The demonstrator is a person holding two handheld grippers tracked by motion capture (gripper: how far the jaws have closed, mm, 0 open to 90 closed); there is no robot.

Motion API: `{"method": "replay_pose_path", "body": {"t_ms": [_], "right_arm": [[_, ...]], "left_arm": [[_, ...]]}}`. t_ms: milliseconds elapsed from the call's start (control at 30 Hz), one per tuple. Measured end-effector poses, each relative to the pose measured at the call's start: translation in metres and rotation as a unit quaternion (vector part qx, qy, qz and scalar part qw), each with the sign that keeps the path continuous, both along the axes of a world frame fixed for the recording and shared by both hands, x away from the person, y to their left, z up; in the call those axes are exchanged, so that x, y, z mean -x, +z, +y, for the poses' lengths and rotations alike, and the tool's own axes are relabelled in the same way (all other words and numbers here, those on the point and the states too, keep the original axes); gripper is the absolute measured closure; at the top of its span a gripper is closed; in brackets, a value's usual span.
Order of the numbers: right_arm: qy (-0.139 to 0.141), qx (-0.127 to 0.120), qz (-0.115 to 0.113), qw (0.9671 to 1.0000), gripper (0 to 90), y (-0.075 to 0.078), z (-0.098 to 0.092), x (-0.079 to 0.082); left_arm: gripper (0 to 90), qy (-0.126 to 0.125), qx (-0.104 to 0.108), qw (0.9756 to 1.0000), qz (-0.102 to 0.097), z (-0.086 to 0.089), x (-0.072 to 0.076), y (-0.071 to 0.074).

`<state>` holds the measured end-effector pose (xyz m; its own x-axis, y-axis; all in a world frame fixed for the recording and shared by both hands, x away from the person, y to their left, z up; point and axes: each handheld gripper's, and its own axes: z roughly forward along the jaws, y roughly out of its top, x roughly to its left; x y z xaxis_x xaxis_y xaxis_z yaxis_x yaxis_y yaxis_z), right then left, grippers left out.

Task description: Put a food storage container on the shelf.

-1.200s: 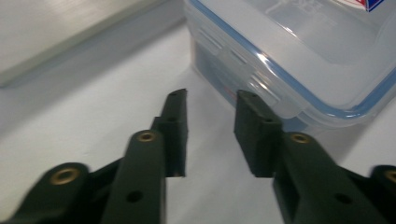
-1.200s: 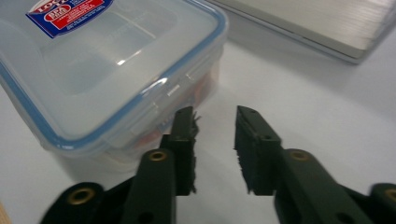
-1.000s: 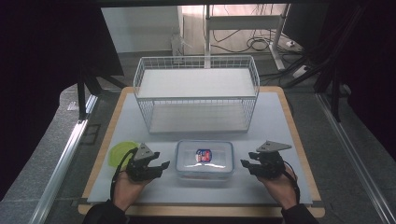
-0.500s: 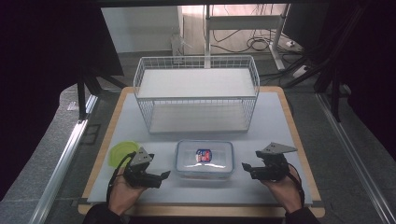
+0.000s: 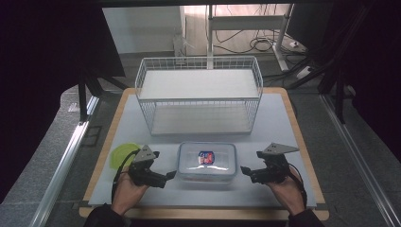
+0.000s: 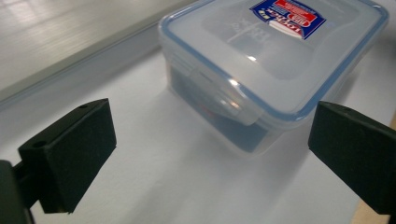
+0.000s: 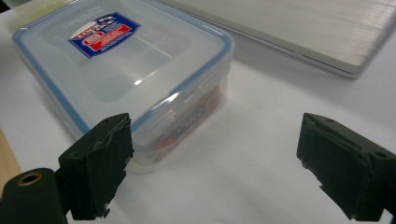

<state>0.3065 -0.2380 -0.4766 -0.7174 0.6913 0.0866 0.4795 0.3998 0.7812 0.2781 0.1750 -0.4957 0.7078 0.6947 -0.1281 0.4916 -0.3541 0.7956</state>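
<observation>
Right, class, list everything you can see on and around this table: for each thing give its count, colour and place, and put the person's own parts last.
Plastic box: one, clear with a blue-edged lid and a red and blue label, front middle of the mat, between the two grippers.
Wire basket: one, white, behind the box, at the back of the mat.
Green disc: one, yellow-green, at the mat's left edge, beside the left gripper.
Mat: one, white, covering the table top.
Table: one, wooden edge showing round the mat.
Left gripper: one, black, left of the box, jaws have just been opening, nothing held.
Right gripper: one, black, right of the box, jaws have just been opening, nothing held.
</observation>
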Motion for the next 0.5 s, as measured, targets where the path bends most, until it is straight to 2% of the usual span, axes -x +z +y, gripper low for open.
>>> {"method": "replay_pose_path", "body": {"t_ms": [33,100,200,267,333,433,500], "right_arm": [[0.001,-0.002,0.002,1.0,10.0,0.0,0.002,0.0],[0.008,-0.003,0.021,0.9997,9.5,0.0,0.007,-0.001],[0.017,-0.004,0.032,0.9993,5.5,-0.001,0.014,-0.001],[0.02,-0.005,0.04,0.999,4.6,-0.001,0.018,-0.002],[0.022,-0.008,0.048,0.9986,4.0,-0.002,0.021,-0.004],[0.028,-0.008,0.068,0.9973,4.2,-0.003,0.026,-0.008],[0.035,-0.018,0.085,0.9956,4.2,-0.005,0.028,-0.012]], "left_arm": [[2.0,-0.003,-0.001,1.0,0.005,-0.002,-0.002,0.001],[2.4,-0.006,-0.007,0.9999,0.014,-0.007,-0.007,0.003],[2.0,-0.014,-0.016,0.9995,0.022,-0.013,-0.014,0.002],[1.6,-0.016,-0.012,0.9991,0.037,-0.016,-0.019,0.0],[1.7,-0.019,0.0,0.9987,0.047,-0.018,-0.024,-0.002],[1.5,-0.026,0.017,0.9971,0.07,-0.021,-0.033,-0.005],[1.5,-0.033,0.026,0.9955,0.085,-0.024,-0.039,-0.008]]}}
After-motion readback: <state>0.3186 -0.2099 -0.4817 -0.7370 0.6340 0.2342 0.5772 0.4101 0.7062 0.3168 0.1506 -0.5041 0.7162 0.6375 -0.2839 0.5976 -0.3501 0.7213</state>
